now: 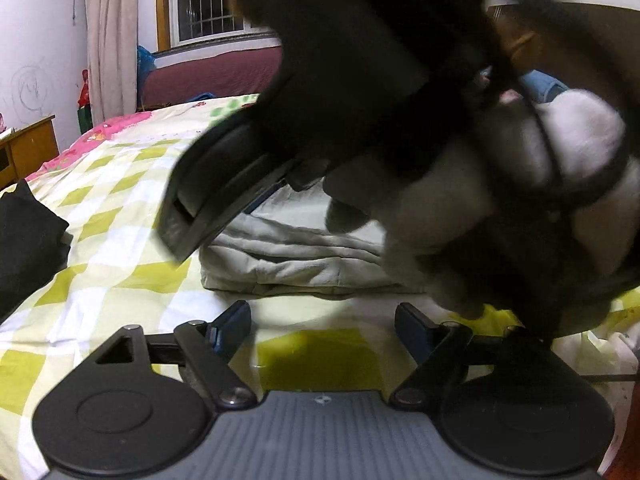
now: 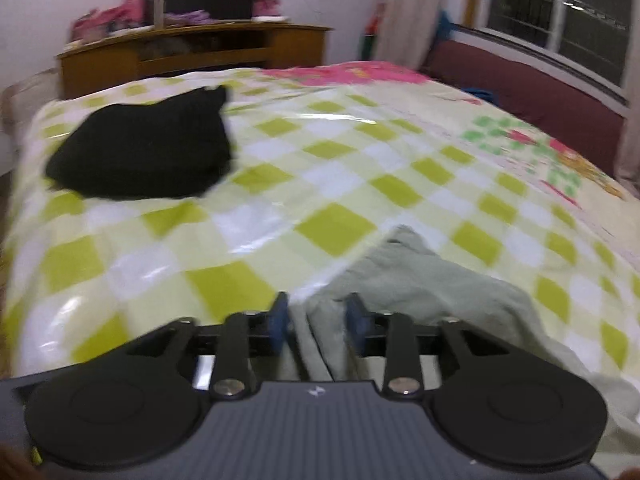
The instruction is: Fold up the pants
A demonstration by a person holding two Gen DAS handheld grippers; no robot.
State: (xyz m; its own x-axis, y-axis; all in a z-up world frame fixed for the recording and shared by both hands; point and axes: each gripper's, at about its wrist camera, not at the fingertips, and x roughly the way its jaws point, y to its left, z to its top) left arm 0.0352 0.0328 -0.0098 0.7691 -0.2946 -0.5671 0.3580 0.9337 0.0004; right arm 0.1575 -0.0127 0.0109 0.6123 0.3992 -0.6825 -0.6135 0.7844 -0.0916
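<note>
The pants (image 2: 420, 276) are a pale grey-green, plain and unpatterned. The bedspread (image 2: 280, 184) under them is chequered in lime green, pale yellow and white, with a pink flowered band (image 2: 344, 74) at its far edge and small green and red prints (image 2: 516, 140) to one side. A folded garment (image 2: 144, 152) on it is solid black. Both grippers are black with blue pads (image 2: 278, 320). The headboard (image 2: 192, 56) is honey-brown wood, the cushion (image 2: 520, 92) by the window looks maroon, though blurred.
</note>
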